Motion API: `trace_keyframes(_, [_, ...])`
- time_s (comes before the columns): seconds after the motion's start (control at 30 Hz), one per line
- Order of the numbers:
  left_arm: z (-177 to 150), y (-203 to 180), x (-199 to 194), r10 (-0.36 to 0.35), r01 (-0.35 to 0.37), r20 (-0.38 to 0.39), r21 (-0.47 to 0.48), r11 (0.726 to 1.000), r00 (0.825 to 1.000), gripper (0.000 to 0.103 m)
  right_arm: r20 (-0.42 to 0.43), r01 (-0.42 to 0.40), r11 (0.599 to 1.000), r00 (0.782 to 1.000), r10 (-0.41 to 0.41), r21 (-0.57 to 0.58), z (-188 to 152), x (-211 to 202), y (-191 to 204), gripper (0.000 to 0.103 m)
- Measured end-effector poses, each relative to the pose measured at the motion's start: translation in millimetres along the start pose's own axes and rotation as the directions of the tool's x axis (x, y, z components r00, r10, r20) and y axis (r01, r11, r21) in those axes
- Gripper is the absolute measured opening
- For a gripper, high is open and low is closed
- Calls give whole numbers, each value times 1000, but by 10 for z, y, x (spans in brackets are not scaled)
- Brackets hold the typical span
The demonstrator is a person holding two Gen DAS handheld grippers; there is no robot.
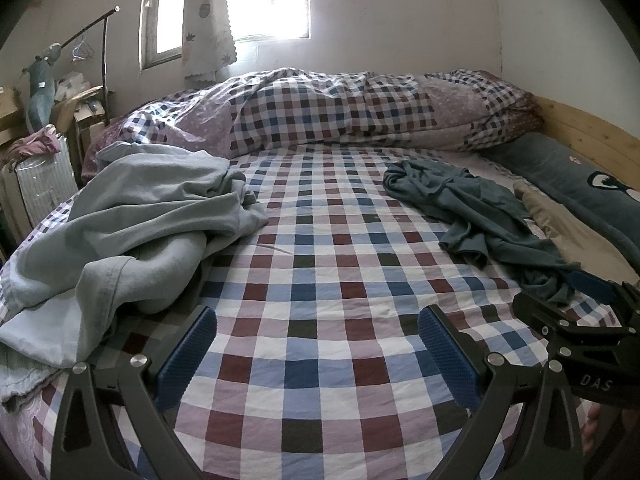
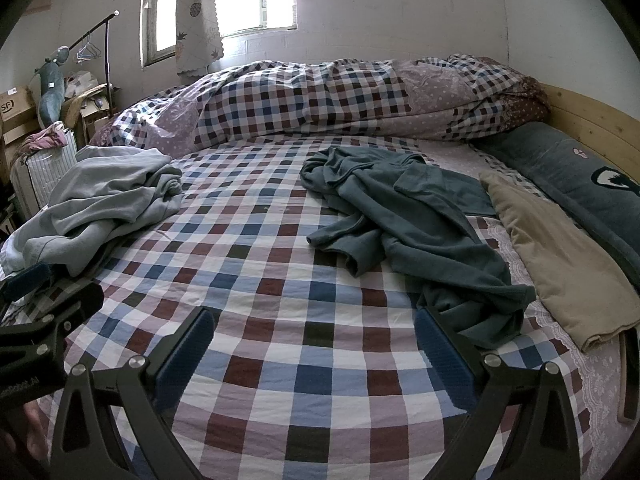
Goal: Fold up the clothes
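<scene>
Walls: we see pale plaster (image 1: 400,20), bare behind the bed.
Window: our one window (image 1: 272,0) glares white, a patterned curtain (image 1: 208,24) hanging over its middle.
Bed: we face a checked sheet (image 1: 320,280), a rolled duvet (image 1: 340,108), a wooden side board (image 1: 588,132).
Corner: cardboard boxes (image 2: 16,116) and a clothes rail (image 2: 106,52).

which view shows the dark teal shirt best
The right wrist view: the dark teal shirt lies crumpled near the middle of the frame, whole and unobstructed. In the left wrist view it sits toward the right edge, smaller, its near end hidden behind the other hand-held gripper.
</scene>
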State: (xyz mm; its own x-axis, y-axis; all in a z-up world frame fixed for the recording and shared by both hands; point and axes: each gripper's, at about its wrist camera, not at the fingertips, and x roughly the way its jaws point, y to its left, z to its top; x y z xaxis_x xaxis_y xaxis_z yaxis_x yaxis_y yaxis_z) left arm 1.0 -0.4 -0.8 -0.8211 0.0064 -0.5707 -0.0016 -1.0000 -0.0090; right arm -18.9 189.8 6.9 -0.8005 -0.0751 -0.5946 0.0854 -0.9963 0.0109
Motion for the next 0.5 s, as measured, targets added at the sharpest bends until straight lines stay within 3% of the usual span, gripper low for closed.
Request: trace_keyframes(0.5, [13,-9,19,-1,1,0,3,1000,1000,102,0,3,1000,1000,-3,-2,-1,-13,-8,103])
